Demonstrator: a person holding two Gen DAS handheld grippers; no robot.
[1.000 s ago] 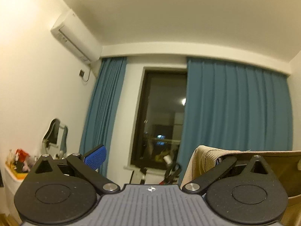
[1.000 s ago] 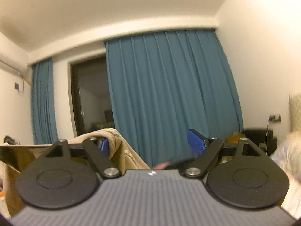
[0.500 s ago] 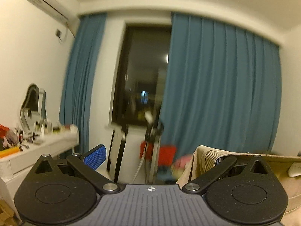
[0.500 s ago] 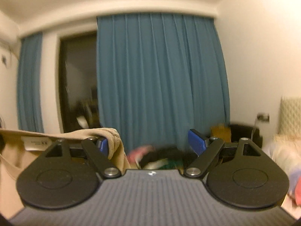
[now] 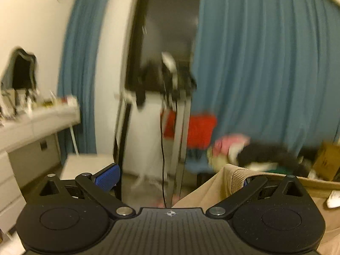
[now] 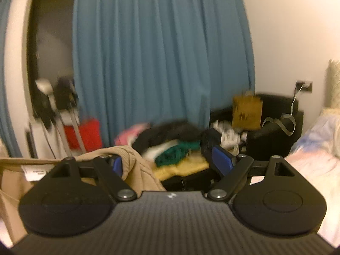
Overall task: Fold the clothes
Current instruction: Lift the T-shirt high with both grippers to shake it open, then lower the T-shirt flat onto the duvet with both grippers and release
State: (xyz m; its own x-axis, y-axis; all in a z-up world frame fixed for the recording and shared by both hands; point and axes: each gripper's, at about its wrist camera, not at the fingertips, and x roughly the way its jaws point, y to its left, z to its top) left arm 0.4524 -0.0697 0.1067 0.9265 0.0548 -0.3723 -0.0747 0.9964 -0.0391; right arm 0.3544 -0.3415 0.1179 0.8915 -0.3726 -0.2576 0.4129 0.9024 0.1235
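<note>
Your left gripper [image 5: 176,176] has its fingers spread wide, the tan garment [image 5: 212,191] draped over the one at 3 o'clock. Your right gripper [image 6: 172,161] gapes too, cloth hooked on its 9 o'clock finger. Beyond, a blurred clothes pile [image 6: 170,142], probably on a chair, before the blue curtain [image 6: 161,53]

I see a beige garment [image 5: 214,191] with a ribbed knit edge, lifted off any surface and stretched between the two views. In the left wrist view it fills the lower right of the frame, its ribbed hem draped over the right-hand finger. In the right wrist view the same garment [image 6: 136,165] sits at lower left, hem wrapped over the left-hand finger, a white care label [image 6: 34,173] showing.
</note>
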